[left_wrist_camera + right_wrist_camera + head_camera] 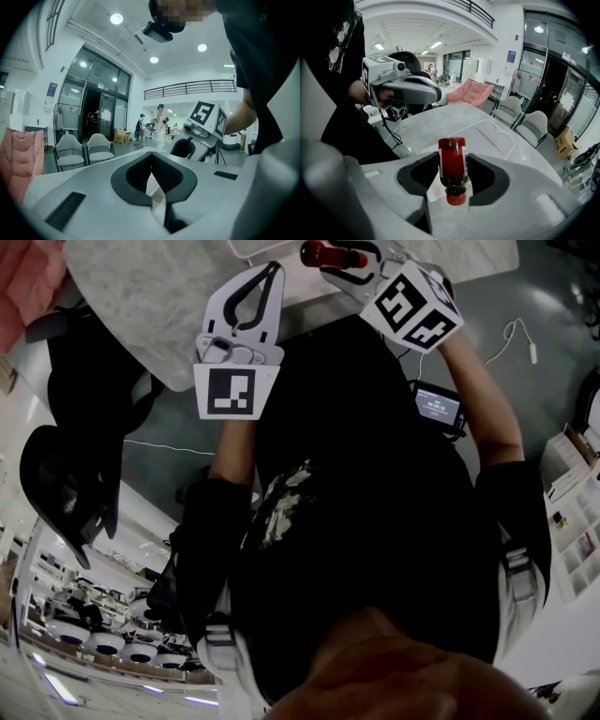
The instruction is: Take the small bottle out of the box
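Bottle, small and red with a red cap (pixel 452 173), is pinched between the dark pads of your right gripper (pixel 453 157), dead centre of the right gripper view; both pads press on its sides; cap points toward the camera, base points away. In the head view the same bottle (pixel 328 254) shows at the top edge, right of centre, over the white marble-patterned table (pixel 141 296), with the right gripper's marker cube just below and right of it.

Clear, shallow rectangular box (pixel 497 136) lies on the table in the middle of the right gripper view, behind and to the right of the bottle; its near left edge lines up with the bottle's base, so contact can't be judged from there.

Your left gripper (pixel 151 157) has its jaws pressed together with nothing between them; in the head view it sits upper centre, left of the right gripper, jaws over the table edge; in the right gripper view it hangs at upper left.

Pink padded chair (pixel 471 91) stands beyond the table, upper centre; two grey chairs (pixel 525 122) at mid right.
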Tool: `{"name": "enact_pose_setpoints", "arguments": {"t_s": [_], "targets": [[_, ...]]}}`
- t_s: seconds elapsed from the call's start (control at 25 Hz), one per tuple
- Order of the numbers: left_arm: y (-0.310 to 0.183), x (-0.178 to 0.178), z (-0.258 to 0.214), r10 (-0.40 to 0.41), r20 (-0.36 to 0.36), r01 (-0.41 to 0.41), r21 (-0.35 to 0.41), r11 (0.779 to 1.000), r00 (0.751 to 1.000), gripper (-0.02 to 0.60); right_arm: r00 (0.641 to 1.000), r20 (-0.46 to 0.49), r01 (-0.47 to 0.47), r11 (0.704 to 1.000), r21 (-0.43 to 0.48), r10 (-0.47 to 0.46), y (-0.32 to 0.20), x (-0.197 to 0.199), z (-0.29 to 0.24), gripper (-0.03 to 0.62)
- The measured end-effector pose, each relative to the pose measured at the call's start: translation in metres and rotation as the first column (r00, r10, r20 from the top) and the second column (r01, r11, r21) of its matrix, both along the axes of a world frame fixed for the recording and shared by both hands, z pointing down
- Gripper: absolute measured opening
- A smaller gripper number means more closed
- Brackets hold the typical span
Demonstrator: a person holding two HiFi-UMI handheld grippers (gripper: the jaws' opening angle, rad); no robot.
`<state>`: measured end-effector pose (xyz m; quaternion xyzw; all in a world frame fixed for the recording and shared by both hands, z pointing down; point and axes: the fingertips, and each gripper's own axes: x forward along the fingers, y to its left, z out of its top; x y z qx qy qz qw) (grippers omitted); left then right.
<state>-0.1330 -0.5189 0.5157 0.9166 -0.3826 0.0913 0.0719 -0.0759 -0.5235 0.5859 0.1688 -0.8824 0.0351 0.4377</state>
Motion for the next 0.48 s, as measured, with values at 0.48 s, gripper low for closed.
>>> {"name": "enact_pose_setpoints", "arguments": {"t_s": [0.48], "targets": [[-0.004, 0.011, -0.002, -0.135, 0.091, 0.139, -0.045, 0.989, 0.987, 0.014, 0.990, 0.093, 0.108, 0.993, -0.052, -0.103, -0.011, 0.009, 0.001, 0.189]]}}
